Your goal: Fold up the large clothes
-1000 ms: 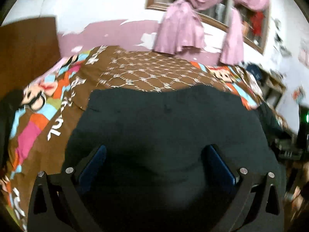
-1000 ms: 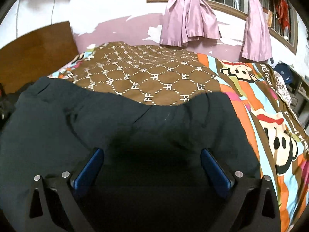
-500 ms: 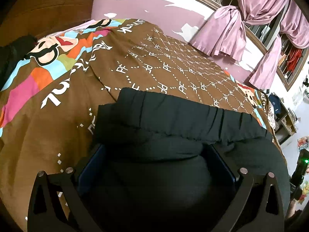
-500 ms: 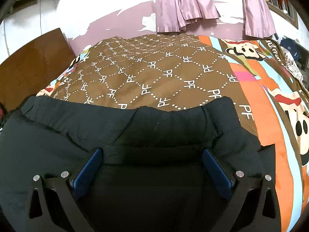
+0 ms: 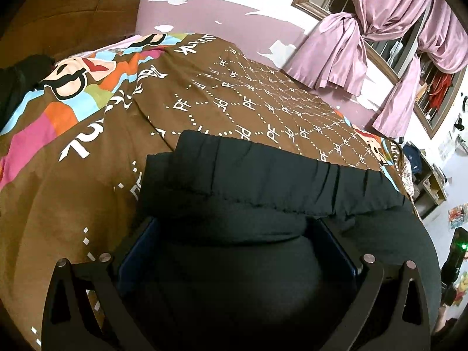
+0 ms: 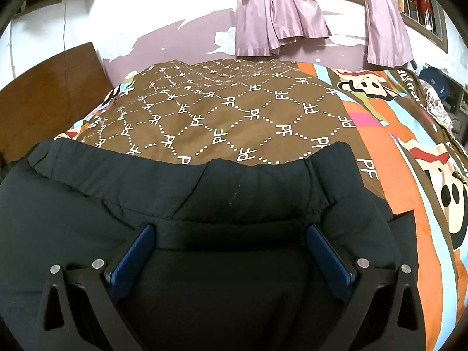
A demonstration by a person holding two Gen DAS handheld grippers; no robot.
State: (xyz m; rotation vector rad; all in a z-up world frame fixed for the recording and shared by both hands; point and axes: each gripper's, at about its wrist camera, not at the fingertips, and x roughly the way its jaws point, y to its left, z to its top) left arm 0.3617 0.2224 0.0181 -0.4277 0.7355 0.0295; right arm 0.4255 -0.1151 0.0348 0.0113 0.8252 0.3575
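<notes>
While one dark garment point(image 5: 263, 175) lies across the near edge of the bed point(image 6: 234, 111), its gathered elastic waistband point(image 6: 190, 181) sits farthest from the cameras, doubled back over the body of the cloth, probably so the piece halves toward its own hem. It looks like trousers, though the dim black cloth hides any seams. Left gripper point(image 5: 234, 251): jaws spread wide, a fat roll of cloth bulging between them, not pinched. Right gripper point(image 6: 231, 248): also spread, a flat fold lying across the gap. Both appear placed to press the fold flat, not to lift it. Count: one garment, two grippers, one patterned bedspread point(image 5: 87, 175), two tied pink curtains point(image 6: 278, 14) at the far wall, one wooden headboard point(image 6: 49, 87) on the left edge.
</notes>
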